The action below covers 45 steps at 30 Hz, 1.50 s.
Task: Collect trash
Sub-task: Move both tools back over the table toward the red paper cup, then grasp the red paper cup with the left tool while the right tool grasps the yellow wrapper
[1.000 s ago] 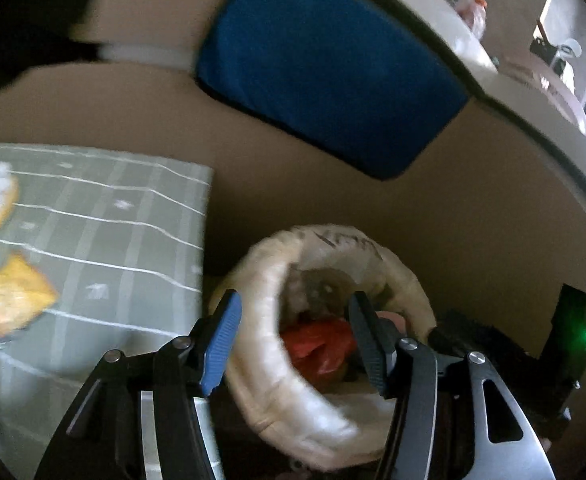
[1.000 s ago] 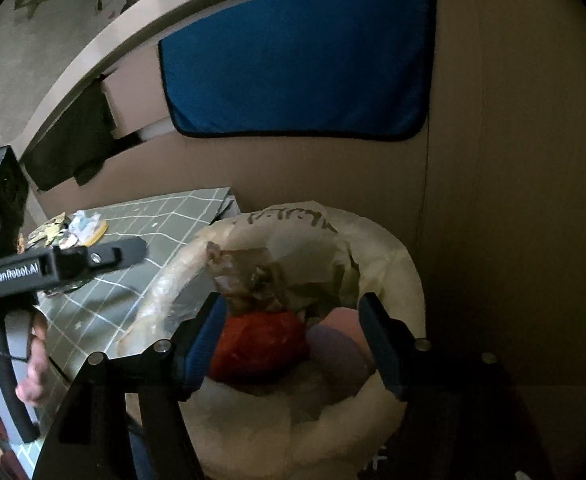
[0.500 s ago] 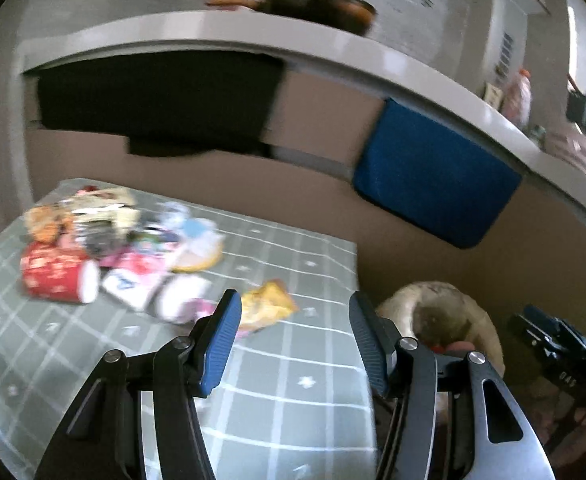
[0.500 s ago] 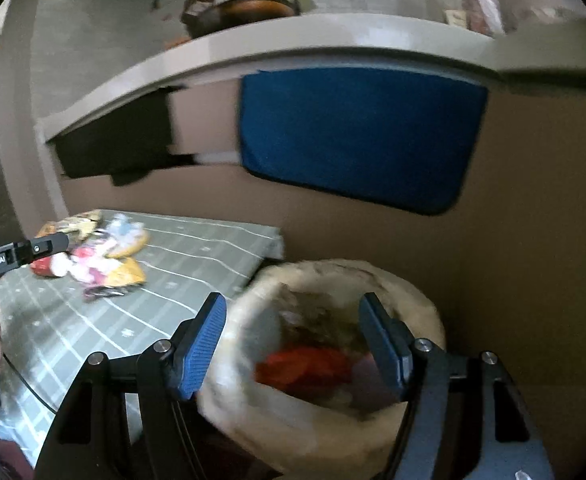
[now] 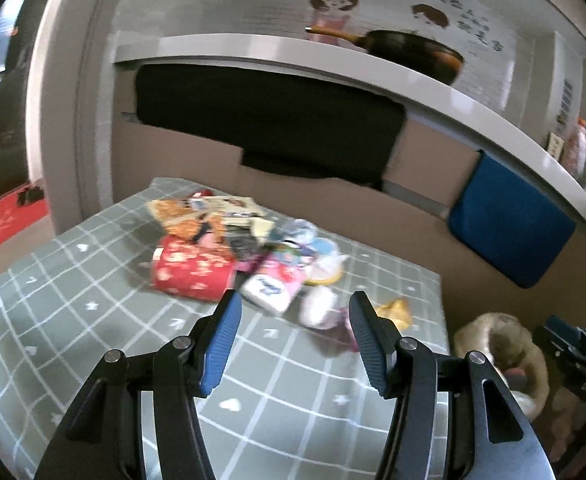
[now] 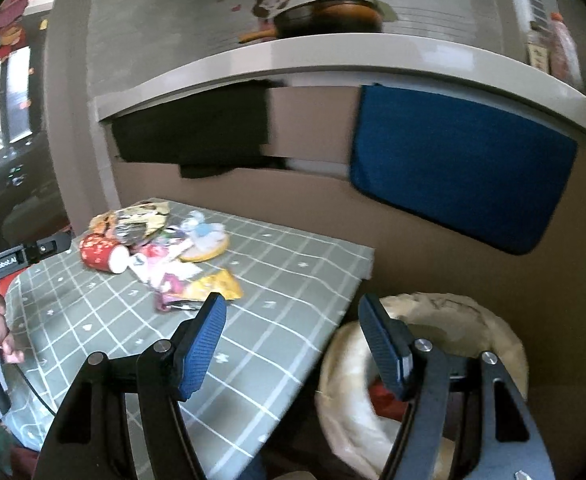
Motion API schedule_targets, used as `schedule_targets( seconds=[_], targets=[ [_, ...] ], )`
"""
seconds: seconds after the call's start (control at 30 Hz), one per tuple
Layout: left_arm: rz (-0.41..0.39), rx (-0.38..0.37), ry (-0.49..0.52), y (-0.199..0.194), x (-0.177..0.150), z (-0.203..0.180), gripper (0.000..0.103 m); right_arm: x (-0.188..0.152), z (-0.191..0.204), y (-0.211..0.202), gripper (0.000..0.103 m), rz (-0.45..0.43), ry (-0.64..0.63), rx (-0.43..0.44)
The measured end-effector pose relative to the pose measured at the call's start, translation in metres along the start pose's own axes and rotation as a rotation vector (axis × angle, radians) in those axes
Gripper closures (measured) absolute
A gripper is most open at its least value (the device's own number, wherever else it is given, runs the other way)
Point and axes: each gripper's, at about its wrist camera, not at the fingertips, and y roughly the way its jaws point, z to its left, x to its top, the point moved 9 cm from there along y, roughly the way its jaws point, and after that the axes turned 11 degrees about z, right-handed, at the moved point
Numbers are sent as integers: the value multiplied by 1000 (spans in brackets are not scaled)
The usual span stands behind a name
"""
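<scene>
I see both sets of fingers wide apart and empty: left gripper [image 5: 295,334], right gripper [image 6: 293,336]. Risk: the trash pile [image 5: 245,260] is overlapped, so one pinch may drag neighbours off the table [image 5: 93,320]. Pile lies ahead of the fingers, untouched; bag [image 6: 445,320] sits beside the table.

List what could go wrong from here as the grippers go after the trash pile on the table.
1. The wrappers overlap tightly in the trash pile, so the open left gripper may drag or scatter neighbours instead of lifting one piece.
2. The yellow wrapper and the pieces beside it are flat and may slide on the checked tablecloth rather than be pinched.
3. The trash bag sits below the table edge; its rim looks soft and slumped, so drops could miss.
</scene>
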Motion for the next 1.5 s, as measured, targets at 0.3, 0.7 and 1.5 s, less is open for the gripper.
schedule_targets(
  seconds=[0.3, 0.7, 1.5],
  targets=[
    [23, 15, -87, 13, -2, 59, 46, 3, 33, 30, 37, 35, -50, 50],
    [77, 10, -244, 73, 18, 114, 46, -6, 51, 87, 37, 134, -75, 137],
    [243, -287, -105, 79, -20, 48, 47, -6, 63, 130, 37, 206, -100, 202]
  ],
)
